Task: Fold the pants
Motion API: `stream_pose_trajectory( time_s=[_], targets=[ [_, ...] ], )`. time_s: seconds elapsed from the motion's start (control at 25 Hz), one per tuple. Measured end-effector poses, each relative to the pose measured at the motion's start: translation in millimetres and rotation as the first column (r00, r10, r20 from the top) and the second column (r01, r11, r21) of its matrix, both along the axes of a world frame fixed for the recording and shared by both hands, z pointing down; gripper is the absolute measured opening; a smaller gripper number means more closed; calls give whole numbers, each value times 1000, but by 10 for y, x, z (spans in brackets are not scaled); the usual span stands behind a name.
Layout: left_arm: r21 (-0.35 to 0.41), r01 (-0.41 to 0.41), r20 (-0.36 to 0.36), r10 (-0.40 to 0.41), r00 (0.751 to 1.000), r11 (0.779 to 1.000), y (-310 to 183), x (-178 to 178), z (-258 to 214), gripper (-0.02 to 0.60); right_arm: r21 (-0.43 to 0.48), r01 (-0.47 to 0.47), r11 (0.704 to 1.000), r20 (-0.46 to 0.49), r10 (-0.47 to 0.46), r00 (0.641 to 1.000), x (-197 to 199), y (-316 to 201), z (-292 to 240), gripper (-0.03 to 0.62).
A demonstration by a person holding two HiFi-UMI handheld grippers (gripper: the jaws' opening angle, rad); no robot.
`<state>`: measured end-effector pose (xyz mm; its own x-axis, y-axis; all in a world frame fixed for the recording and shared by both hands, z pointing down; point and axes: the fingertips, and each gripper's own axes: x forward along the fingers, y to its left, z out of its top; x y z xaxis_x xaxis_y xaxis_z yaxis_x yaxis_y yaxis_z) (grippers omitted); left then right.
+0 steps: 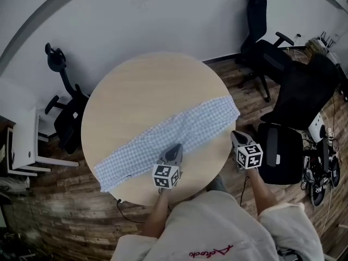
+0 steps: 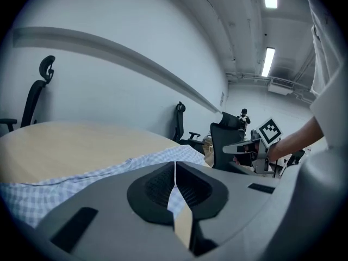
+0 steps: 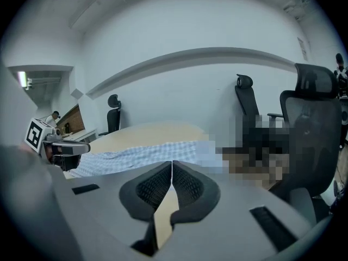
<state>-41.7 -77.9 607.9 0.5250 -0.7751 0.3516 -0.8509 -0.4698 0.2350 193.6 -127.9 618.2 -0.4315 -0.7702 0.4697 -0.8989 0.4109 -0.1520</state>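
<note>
Hovering shut and empty, left gripper [image 1: 174, 149] and right gripper [image 1: 235, 135] must open before pinching blue-checked cloth pants [image 1: 179, 128] edgewise.

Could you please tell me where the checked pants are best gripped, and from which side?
The checked pants lie flat and outstretched, so probably a corner of their right-hand end, approached low from the table rim, which that end reaches.

Pants [image 1: 190, 126] were blue and white, tiny checks; table [image 1: 141, 86] was light brown wood; floor [image 1: 76, 222] was dark brown planks; wall [image 1: 136, 15] was white; chairs [image 1: 293, 91] were black; left gripper [image 1: 175, 147] and right gripper [image 1: 235, 136] were grey, cubes [image 1: 249, 155] with black-and-white squares; person's top [image 1: 217, 222] was creamy white, red writing.
</note>
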Motion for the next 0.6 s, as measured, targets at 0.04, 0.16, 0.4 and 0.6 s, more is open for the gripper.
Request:
stream_pose_trajectory(
  time_s=[0.04, 0.16, 0.4, 0.6],
  targets=[
    [0, 1, 13, -1, 1000, 1000, -67, 97, -10, 37, -5, -2, 1000, 9, 2, 1000, 112, -76, 41, 31],
    [1, 7, 46, -7, 999, 1000, -286, 410, -25, 37, -19, 3, 1000, 30, -2, 1000, 448, -317, 183, 32],
    [-32, 10, 90, -7, 996, 999, -628, 969, 41, 37, -67, 48, 997, 106, -41, 994, 898, -843, 475, 50],
    [-71, -10, 173, 22, 985, 997, -727, 1184, 98, 37, -112, 80, 990, 233, -52, 971, 978, -1236, 691, 227]
  ],
)
